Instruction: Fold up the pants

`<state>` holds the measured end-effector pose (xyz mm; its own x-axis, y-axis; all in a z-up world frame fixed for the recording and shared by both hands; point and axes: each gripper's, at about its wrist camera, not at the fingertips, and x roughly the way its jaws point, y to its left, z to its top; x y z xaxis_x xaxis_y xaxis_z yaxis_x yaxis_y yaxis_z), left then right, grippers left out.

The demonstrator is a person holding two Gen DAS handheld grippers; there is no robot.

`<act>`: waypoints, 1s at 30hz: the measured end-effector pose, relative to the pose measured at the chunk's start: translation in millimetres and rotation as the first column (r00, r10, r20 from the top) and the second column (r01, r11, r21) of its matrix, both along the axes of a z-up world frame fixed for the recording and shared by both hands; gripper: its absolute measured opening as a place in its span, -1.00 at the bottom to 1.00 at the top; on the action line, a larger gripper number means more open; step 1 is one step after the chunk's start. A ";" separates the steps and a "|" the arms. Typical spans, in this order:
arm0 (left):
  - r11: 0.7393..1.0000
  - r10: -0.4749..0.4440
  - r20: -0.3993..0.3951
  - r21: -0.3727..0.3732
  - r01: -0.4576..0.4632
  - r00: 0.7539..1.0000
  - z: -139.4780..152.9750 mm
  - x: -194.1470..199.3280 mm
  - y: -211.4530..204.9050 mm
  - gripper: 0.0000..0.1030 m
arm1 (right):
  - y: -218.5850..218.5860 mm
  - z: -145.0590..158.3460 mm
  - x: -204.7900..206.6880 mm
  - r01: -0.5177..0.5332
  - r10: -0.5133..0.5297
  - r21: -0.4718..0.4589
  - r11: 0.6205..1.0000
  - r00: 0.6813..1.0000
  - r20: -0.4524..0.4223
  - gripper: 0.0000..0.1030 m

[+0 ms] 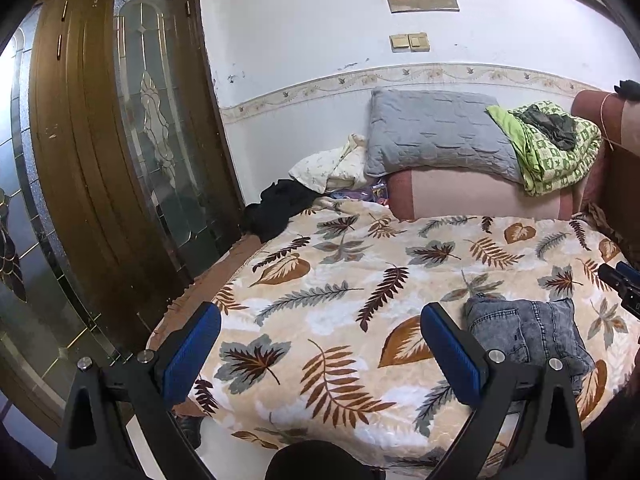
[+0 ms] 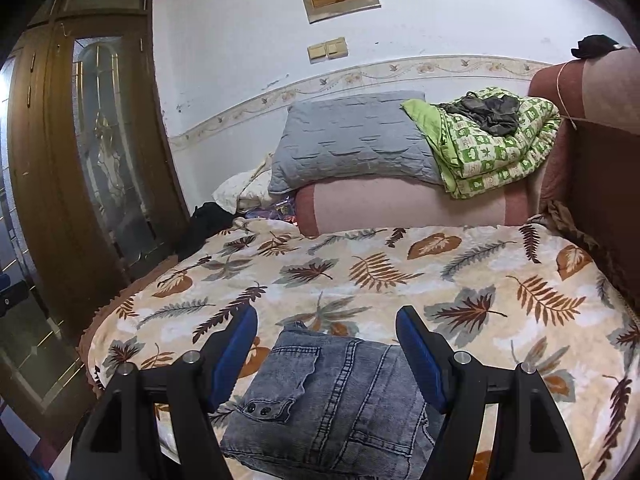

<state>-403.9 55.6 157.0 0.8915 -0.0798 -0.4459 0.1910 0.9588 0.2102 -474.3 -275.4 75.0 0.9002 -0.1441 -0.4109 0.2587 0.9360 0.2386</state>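
Observation:
The grey-blue denim pants (image 2: 332, 396) lie folded into a compact bundle on the leaf-patterned blanket (image 2: 460, 280), near the bed's front edge. My right gripper (image 2: 326, 320) is open and empty, held above the bundle with a blue pad on each side of it, not touching. In the left wrist view the pants (image 1: 528, 332) lie to the right of my left gripper (image 1: 320, 316), which is open and empty over bare blanket (image 1: 320, 272). The tip of the right gripper (image 1: 620, 280) shows at the right edge of that view.
A grey pillow (image 2: 352, 140) and a green patterned quilt (image 2: 492, 148) rest on a pink bolster (image 2: 408, 204) at the bed's head. Dark and white clothes (image 2: 224, 204) lie at the far left corner. A wooden glass-panelled door (image 1: 120, 160) stands left of the bed.

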 end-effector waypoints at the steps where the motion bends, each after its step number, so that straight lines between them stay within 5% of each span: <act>1: 1.000 0.004 -0.003 -0.002 -0.004 1.000 -0.4 0.8 0.8 0.94 | -0.2 0.0 0.1 0.001 -0.001 0.002 1.000 1.000 0.000 0.46; 30: 0.999 0.023 -0.036 -0.024 -0.023 0.999 -6.7 8.4 4.1 0.94 | -22.7 9.0 -27.6 0.109 -0.109 -0.017 0.994 0.994 0.013 0.46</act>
